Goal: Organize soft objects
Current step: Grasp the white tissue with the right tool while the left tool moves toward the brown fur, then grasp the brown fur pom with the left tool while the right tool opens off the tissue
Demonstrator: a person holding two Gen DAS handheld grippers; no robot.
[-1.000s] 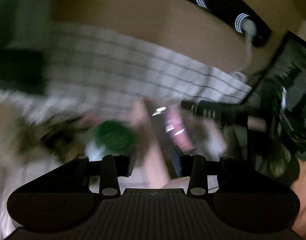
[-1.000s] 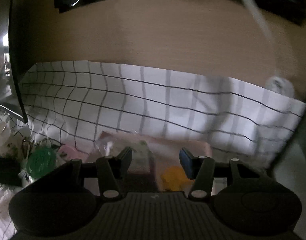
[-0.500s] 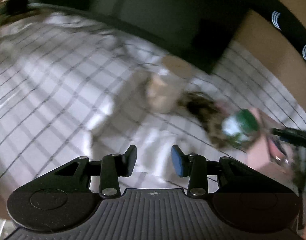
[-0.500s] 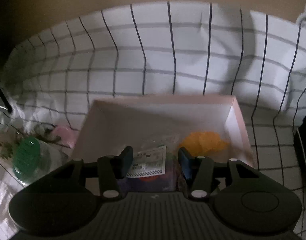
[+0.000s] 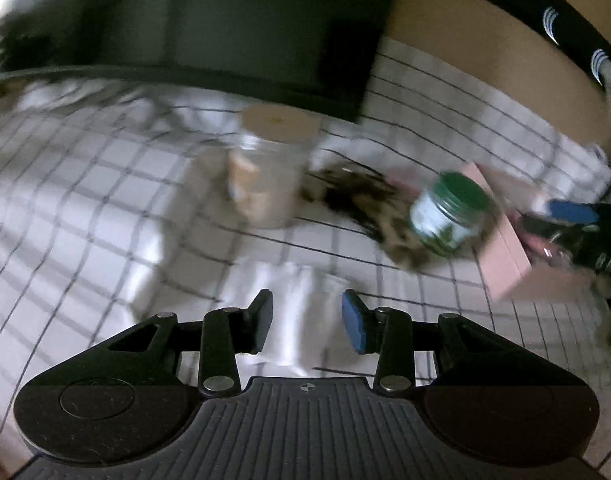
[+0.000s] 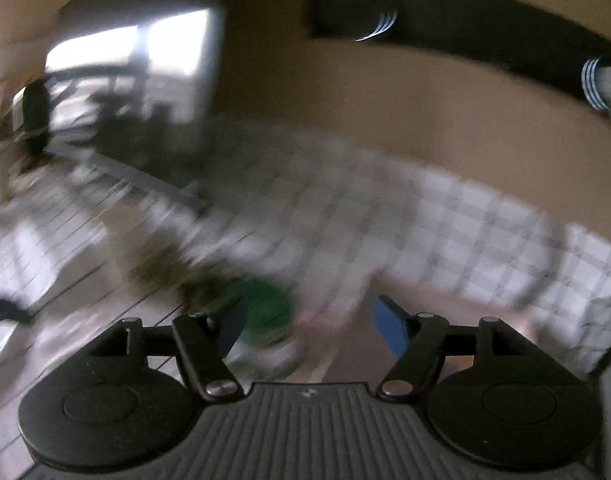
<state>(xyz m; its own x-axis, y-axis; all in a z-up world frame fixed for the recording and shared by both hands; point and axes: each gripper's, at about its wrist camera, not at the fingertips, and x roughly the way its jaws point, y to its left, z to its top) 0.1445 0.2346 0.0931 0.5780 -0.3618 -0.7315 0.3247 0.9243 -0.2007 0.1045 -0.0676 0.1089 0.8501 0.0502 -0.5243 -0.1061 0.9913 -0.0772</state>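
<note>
Swung up and leftward since half a second ago, right gripper point(image 6: 309, 326) now facing a blurred checked cloth point(image 6: 445, 216) and tan wall instead of looking down into the pink box; spread wide, nothing between the fingers. Just beyond its left finger, a green-lidded jar point(image 6: 265, 308), smeared by motion. Left gripper point(image 5: 307, 322) nearly where it was, hovering low over the checked cloth point(image 5: 85, 208), spread apart and pinching nothing, with a crumpled white cloth point(image 5: 293, 312) lying directly below and between the fingers. Farther off, centre: a clear jar with a tan lid point(image 5: 271, 168), upright. To its right, a dark mottled soft thing point(image 5: 361, 200), flat on the cloth and touching the green-lidded jar point(image 5: 449, 212). Right again, the pink box point(image 5: 505, 256), with the other gripper's blue pad visible just past it at the frame edge. Contents of the box: cannot tell from here.
</note>
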